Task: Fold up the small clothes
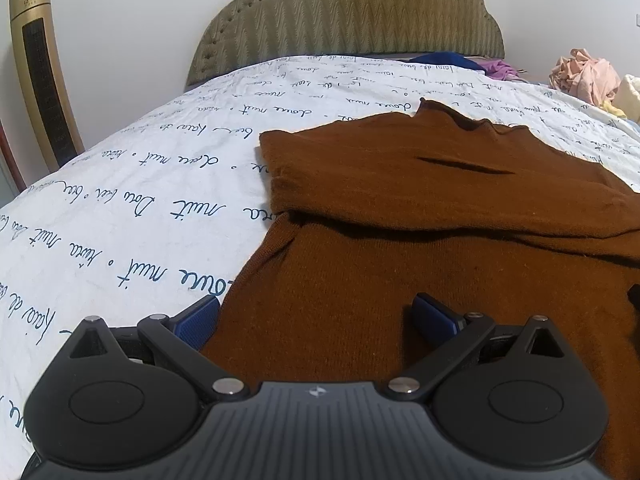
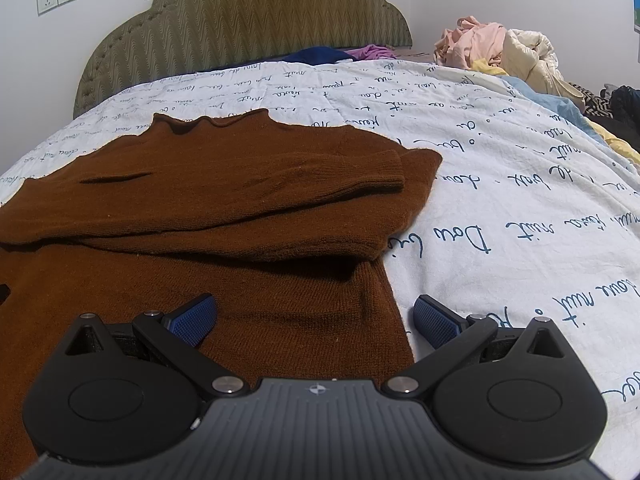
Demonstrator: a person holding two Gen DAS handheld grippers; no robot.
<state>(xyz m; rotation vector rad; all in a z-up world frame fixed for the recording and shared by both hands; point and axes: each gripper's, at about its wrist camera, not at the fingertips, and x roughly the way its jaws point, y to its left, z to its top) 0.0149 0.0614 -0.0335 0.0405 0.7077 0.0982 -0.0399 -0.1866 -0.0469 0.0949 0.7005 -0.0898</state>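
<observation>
Item under inspection: a brown sweater (image 1: 420,240) lying flat on the sheet (image 1: 132,208), a white one printed with script, and filling the centre and lower right of the left wrist view. In the right wrist view it fills the centre and left.

Done, as far as the frames show: both sleeves appear to be folded in across the chest. One sleeve (image 2: 240,184) lies across the body, its ribbed cuff at centre right of the right wrist view. The collar (image 2: 212,122) points toward the headboard (image 2: 248,28) at the top of frame. The side edges look roughly straight.

Left, in my judgement: the lower body has not yet been folded up toward the collar, so the garment is perhaps halfway. More clothes, a pile (image 2: 492,48), wait at upper right, and a blue and a purple item lie by the headboard.

Left gripper (image 1: 316,316): jaws wide open, holding nothing. It sits at the bottom of frame, straddling the sweater's left edge, one pad over the sheet and one over the knit.

Right gripper (image 2: 316,316): jaws wide open, empty. It straddles the sweater's right edge near the hem in like manner.

Whether the pads touch the cloth cannot be told. Both seem placed to take the lower corners.
</observation>
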